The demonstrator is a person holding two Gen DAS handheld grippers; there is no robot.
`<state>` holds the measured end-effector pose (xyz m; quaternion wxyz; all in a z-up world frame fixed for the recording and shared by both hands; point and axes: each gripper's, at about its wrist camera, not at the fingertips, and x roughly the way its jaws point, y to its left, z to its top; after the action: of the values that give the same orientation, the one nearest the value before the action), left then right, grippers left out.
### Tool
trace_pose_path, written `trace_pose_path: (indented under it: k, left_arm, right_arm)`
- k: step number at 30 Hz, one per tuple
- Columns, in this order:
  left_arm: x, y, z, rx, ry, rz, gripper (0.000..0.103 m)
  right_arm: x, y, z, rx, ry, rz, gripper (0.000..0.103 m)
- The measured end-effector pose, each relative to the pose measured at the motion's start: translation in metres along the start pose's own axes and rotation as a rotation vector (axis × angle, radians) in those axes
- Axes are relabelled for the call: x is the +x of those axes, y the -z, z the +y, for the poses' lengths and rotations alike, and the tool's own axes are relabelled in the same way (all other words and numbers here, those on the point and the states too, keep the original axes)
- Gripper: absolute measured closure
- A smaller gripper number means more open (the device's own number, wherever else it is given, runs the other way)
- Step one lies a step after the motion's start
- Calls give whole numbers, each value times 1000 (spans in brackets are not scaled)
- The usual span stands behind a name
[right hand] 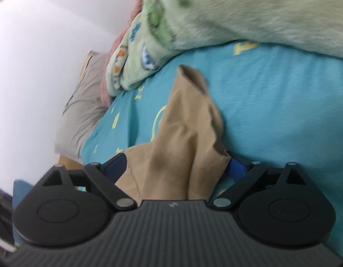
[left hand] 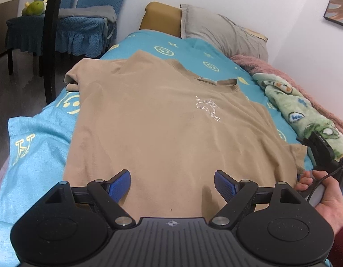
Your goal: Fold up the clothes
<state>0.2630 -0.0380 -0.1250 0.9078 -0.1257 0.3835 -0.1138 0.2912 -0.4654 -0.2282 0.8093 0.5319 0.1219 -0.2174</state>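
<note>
A tan T-shirt (left hand: pixel 167 120) with a small white chest print lies spread flat on the blue bedspread (left hand: pixel 38 146), collar toward the pillow. My left gripper (left hand: pixel 172 183) is open, its blue pads (left hand: pixel 119 183) apart above the shirt's lower hem. My right gripper (right hand: pixel 176 166) is open and tilted sideways, with the shirt's right sleeve (right hand: pixel 189 124) bunched between its wide-apart fingers. The right gripper also shows at the right edge of the left wrist view (left hand: pixel 322 149), held by a hand (left hand: pixel 322 195).
A green patterned blanket (left hand: pixel 300 109) and a pink one (left hand: pixel 271 66) lie along the wall side. A grey pillow (left hand: pixel 222 31) lies at the head of the bed. A blue-covered chair (left hand: pixel 60 33) and a dark post (left hand: pixel 52 40) stand left of the bed.
</note>
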Motion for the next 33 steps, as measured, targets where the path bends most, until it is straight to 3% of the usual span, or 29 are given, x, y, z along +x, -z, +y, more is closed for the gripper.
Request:
trace_pose_path:
  k: [6,7,8,12,13,21,24,29,33]
  left_arm:
    - [2,3,-1,16,1,2,19]
    - [2,3,-2,23,1,1,19]
    - [3,3,-2,30,2,-1,19]
    - [8,3,-3,47,1,-8,19]
    - [10,2,-3,47,-1,-6,19]
    - [5,-3,2,17,21,-17,19]
    - [-3,-8,5,6,24,-45,19]
    - [-22,-20,17,-31,8,-99,18]
    - [-34,-28,37,-73,-35,-118,18]
  right_arm:
    - [27,-11,16,-42,31,-39,10]
    - [33,-15,20,-52,38,-45,15]
    - [41,-18,24,-69,50,-41,24]
    - [73,-26,32,-145,124,80,87]
    - [78,-28,35,-175,145,100,91]
    - [46,-58,98,-588,124,-10,95]
    - [29,-49,131,-693,111,-54,95]
    - [5,2,204,-840,85,-118,94]
    - [-10,85,252,-1021,4,-83,93]
